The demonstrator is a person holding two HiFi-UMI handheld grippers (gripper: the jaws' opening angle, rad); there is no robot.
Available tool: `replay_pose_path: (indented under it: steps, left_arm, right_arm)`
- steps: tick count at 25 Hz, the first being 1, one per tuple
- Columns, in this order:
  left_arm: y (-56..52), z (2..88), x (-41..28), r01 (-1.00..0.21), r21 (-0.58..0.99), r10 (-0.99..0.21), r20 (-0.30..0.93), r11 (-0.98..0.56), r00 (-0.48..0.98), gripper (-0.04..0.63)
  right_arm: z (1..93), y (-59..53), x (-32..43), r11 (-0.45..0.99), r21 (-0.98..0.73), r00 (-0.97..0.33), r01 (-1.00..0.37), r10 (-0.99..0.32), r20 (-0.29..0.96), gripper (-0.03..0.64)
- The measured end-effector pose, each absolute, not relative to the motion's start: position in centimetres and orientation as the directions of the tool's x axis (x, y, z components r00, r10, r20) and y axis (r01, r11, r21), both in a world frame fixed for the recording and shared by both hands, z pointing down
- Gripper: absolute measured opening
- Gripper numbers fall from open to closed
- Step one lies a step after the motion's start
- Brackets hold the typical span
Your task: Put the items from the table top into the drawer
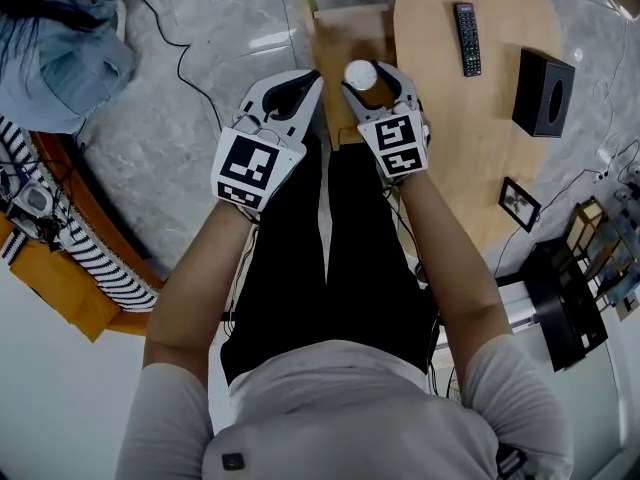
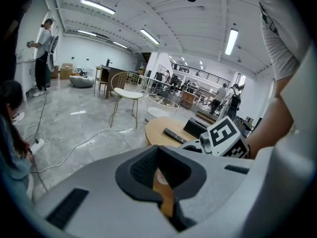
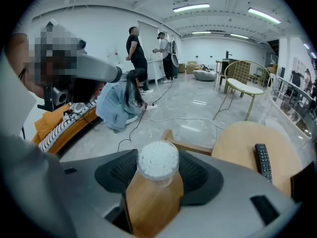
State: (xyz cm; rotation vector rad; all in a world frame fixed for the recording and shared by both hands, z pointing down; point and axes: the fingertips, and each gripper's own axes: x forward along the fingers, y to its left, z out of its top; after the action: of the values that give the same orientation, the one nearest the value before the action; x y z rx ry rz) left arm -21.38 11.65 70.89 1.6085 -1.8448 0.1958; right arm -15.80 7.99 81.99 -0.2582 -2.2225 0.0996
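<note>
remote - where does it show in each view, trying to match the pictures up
Head view: the remote lies at top right, near the far end of the table.
Left gripper view: the remote is right of centre, a dark bar on the table.
Right gripper view: the remote is at the right, on the table.
Shared landmark: the round wooden table.

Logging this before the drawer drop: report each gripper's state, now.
Left gripper: shut, nothing between its fingers.
Right gripper: shut on the cotton swab jar.
</note>
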Motion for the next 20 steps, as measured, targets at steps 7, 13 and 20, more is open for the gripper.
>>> replay_pose_path:
  steps: [7, 13, 20]
  left_arm:
    - [12.4, 74.3, -21.7, -0.908, 0.326, -0.812, 0.583, 0.264, -0.026, 0.009]
    - [13.4, 76.6, -21.4, -0.900, 0.339, -0.801, 0.599, 0.276, -0.020, 0.009]
    - [14.1, 77.6, -21.7, -0.893, 0.343, -0.798, 0.602, 0.292, -0.030, 0.009]
  right_arm:
    - [85.7, 8.0, -16.8, 0.975, -0.163, -0.570, 0.148, 0.219, 0.792, 0.272]
    - [88.5, 7.5, -17.4, 0.981, -0.143, -0.539, 0.131, 0.192, 0.820, 0.272]
    - [90.4, 7.8, -17.2, 0.983, -0.127, -0.507, 0.129, 0.176, 0.844, 0.272]
